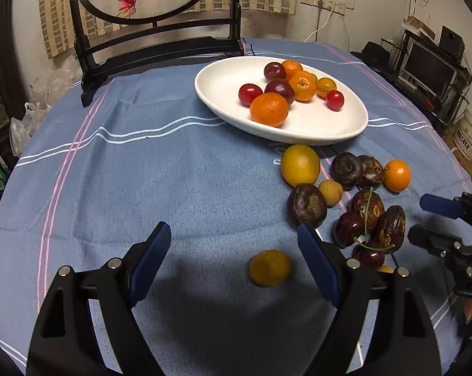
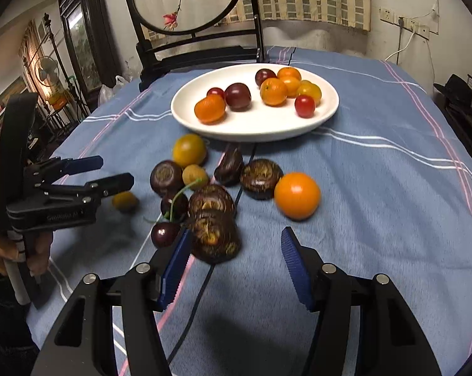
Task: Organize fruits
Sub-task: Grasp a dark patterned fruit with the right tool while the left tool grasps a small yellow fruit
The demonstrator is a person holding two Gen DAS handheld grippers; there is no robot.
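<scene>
A white oval plate (image 1: 204, 94) (image 2: 179, 109) at the far side of the table holds several mandarins, plums and cherry tomatoes. Loose fruit lies in front of it: a yellow fruit (image 1: 300, 164), dark water chestnuts (image 2: 215, 235), cherries (image 2: 165, 234) and a small orange (image 2: 297, 195). My left gripper (image 1: 234, 230) (image 2: 115, 169) is open low over the cloth. A small kumquat (image 1: 269, 268) (image 2: 125, 201) lies untouched between its fingers, nearer the right one. My right gripper (image 2: 236, 233) (image 1: 417, 219) is open. A water chestnut lies by its left fingertip and the orange just beyond its right one.
A blue striped cloth (image 1: 141, 172) covers the round table. A dark wooden stand with a round embroidered panel (image 1: 160, 50) (image 2: 198, 53) stands at the back edge behind the plate. Plastic bags (image 1: 25, 122) lie off the left edge. A person's hand (image 2: 32, 250) holds the left gripper's handle.
</scene>
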